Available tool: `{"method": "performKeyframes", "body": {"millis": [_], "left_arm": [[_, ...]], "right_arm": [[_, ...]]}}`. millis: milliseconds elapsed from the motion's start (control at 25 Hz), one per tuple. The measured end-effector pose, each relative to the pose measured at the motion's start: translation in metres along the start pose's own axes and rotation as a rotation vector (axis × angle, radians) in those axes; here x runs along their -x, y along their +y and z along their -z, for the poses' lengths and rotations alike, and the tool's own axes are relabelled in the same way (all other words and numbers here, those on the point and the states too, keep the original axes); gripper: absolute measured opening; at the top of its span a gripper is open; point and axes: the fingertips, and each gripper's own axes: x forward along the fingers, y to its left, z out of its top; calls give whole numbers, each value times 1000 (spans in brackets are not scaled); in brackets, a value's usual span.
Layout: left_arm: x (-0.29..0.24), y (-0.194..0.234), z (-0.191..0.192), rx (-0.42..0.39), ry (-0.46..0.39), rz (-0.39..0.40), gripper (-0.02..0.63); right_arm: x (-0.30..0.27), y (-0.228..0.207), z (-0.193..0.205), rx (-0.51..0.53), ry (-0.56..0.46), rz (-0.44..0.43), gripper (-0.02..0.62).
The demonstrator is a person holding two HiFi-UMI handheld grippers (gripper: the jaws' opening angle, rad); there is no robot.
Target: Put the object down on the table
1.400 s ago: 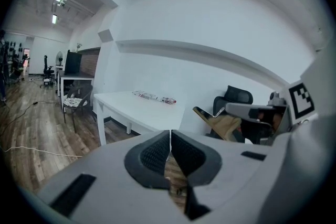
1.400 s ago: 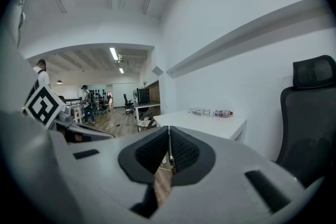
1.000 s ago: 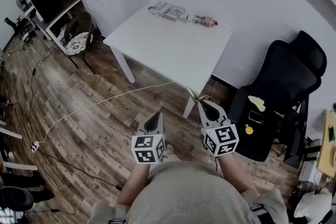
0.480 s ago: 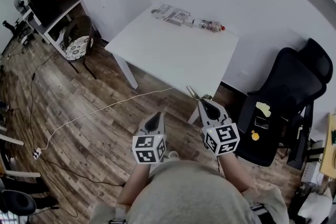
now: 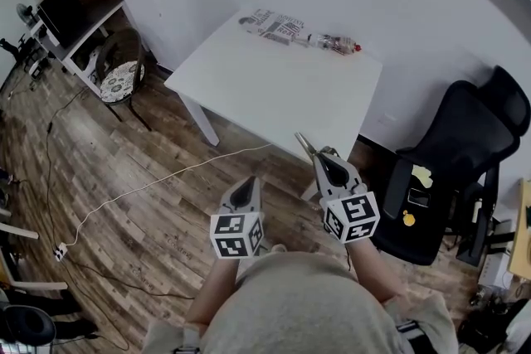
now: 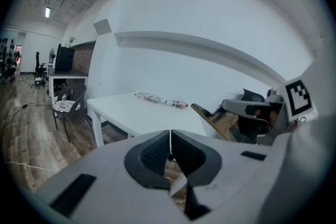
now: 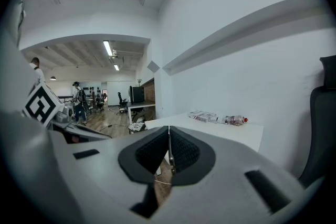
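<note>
Right gripper [image 7: 168, 136]: jaws pinched almost together on a thin tan object [image 5: 305, 147]. A sliver of it shows between the pads in the right gripper view. The rest sticks out past the tips, tilted up and left in the head view. It's flat and narrow; I can't tell what it is.

Left gripper [image 6: 170, 136]: jaws closed pad to pad with nothing in them, held beside the right one over the wood floor [image 5: 124, 170].

The object is in the air, its tip at about the near edge of the white table [image 5: 249, 79], not over the top yet by my read. The table is mostly bare; a packet [image 5: 272, 22] and a bottle [image 5: 336, 42] lie at its far edge by the wall. A black office chair [image 5: 452, 149] stands to the right.

Step as I judge it: the carry, put-down not begun. Next I'd reach forward over the bare top, lower until the object rests, then part the right jaws. The left has no job here.
</note>
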Motion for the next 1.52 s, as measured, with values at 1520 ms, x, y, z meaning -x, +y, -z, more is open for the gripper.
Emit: {"method": "performKeyframes", "body": {"millis": [1520], "left_arm": [[-145, 57, -19, 51, 90, -61, 9]], "right_arm": [[-189, -115, 75, -12, 210, 5, 9]]}}
